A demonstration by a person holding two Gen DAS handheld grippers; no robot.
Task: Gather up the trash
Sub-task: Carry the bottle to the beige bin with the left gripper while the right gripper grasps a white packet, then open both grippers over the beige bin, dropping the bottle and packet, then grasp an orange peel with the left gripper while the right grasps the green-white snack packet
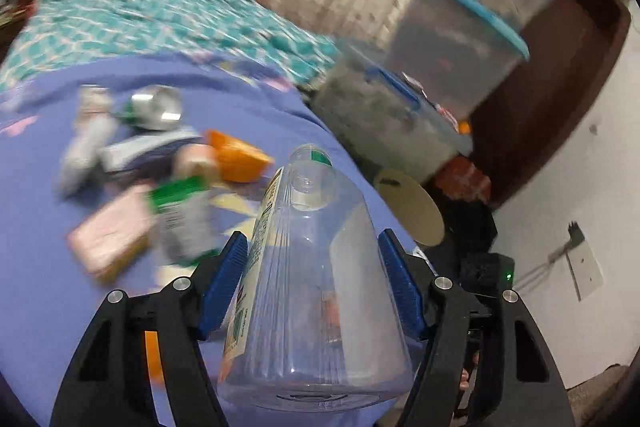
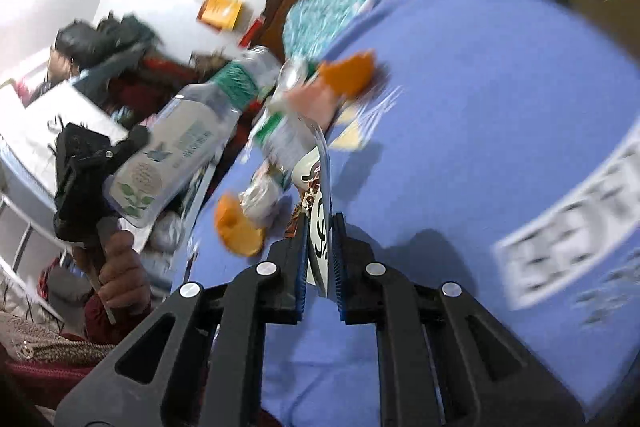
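Blurred trash pile [image 1: 160, 179] of cartons, a crushed silver can [image 1: 158, 107] and an orange box [image 1: 236, 157] is seen ahead-left of the left gripper [image 1: 312, 279], on the purple bedsheet [image 1: 48, 307]. A clear plastic bottle with a yellow label [image 1: 316, 287] is clamped between its blue pads, neck pointing away. By the right gripper [image 2: 320, 251] a thin white printed wrapper [image 2: 318, 227] is pinched edge-on, with more trash just ahead-left.

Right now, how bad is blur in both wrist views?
Left wrist view: held clear bottle sharp, the trash pile and stacked bins smeared. Right wrist view: fingers and pinched wrapper sharp, purple sheet streaked.
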